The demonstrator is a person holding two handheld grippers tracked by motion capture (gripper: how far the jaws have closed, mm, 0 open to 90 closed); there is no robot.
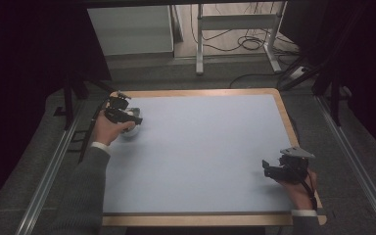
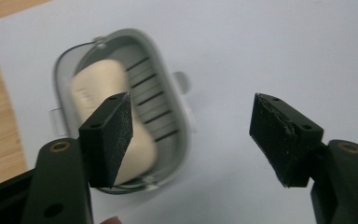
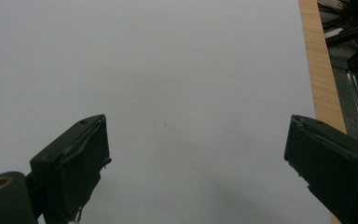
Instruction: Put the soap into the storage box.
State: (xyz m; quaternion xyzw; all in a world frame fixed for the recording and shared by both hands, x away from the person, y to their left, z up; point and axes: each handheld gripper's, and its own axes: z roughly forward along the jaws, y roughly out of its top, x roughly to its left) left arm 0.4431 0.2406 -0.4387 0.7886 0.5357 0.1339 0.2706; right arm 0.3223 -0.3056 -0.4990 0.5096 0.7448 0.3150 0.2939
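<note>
Left gripper (image 2: pixel 191 135) jaws spread, soap dish (image 2: pixel 168 84) beyond

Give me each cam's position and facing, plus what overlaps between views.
High view: above the person's side, facing forward and down on the table; both forearms, left hand-held gripper, right hand-held gripper.
Left gripper view: rides the left hand-held gripper, looks down between open jaws at the soap in its grey dish.
Right gripper view: rides the right hand-held gripper, faces bare tabletop and wooden edge.
Shared: all three show the table; the dish also shows in the high view.
</note>
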